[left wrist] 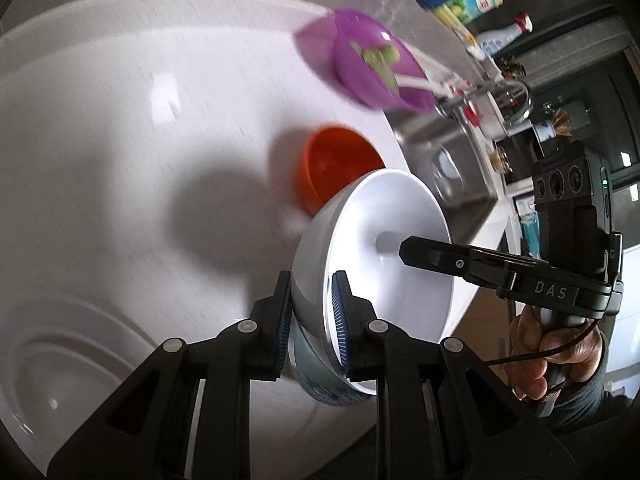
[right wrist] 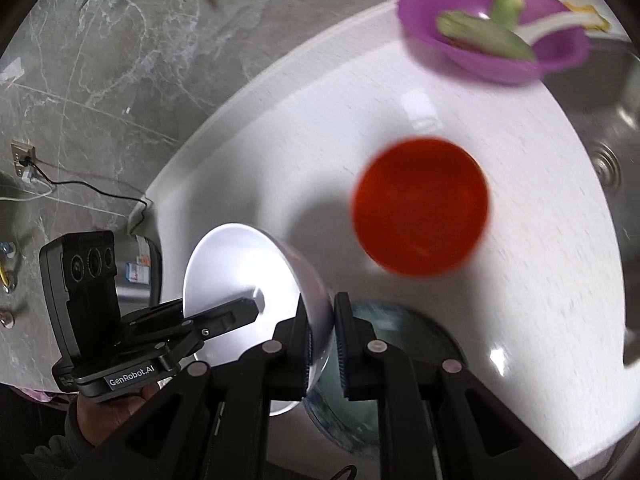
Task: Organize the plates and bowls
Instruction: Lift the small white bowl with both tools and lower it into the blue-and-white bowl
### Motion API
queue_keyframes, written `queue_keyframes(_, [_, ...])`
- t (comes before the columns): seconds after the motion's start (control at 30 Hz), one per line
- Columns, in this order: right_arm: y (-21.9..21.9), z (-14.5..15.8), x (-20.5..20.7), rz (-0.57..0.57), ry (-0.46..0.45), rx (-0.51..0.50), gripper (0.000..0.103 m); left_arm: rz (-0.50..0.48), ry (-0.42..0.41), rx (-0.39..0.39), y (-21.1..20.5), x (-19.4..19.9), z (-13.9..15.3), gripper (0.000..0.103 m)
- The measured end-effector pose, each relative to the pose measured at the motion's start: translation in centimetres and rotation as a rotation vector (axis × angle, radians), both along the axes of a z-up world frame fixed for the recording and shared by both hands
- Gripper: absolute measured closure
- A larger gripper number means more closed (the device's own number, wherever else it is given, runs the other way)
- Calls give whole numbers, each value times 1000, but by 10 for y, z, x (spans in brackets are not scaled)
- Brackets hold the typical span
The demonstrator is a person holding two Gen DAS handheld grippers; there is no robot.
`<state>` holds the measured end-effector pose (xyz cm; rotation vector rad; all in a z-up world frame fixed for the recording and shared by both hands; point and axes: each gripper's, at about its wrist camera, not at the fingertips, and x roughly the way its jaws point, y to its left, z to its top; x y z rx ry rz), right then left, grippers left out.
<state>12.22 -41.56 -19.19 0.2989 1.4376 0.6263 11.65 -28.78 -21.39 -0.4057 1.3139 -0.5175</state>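
Progress is judged to be partial: a white bowl [left wrist: 384, 248] is gripped by its rim from opposite sides, tilted on edge above the bench [left wrist: 140, 160], not yet set down. Left tongs [left wrist: 310, 320] are clenched on the near rim; right tongs [right wrist: 322, 344] are clenched on the far rim. Just beneath the bowl a blue-patterned glazed dish [right wrist: 384, 380] is seen, possibly the intended stack. Beyond the tongs an orange plastic bowl [right wrist: 420, 206] stands apart, unsorted. Farther out a purple plastic bowl [right wrist: 492, 28] holding green vegetable pieces [right wrist: 480, 28] and a white spoon [right wrist: 556, 24] remains untouched. Surfaces appear smooth and glossy; the bench is speckled white.
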Motion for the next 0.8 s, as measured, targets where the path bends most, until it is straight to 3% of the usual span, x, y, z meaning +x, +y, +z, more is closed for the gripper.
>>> queue_keyframes(0.37, [-49,-39,-38,-37,85,-42,90,-53,62,42,-52,-55,-45,85])
queue_keyframes(0.67, [-51,-57,-44,-17,101,-71,91,-33,76,90,-70,-63,-70,85])
queue_keyframes(0.8, [-48,-61,-44,-6,104,-89,91,-11,73,105,-77,-48,-74,85])
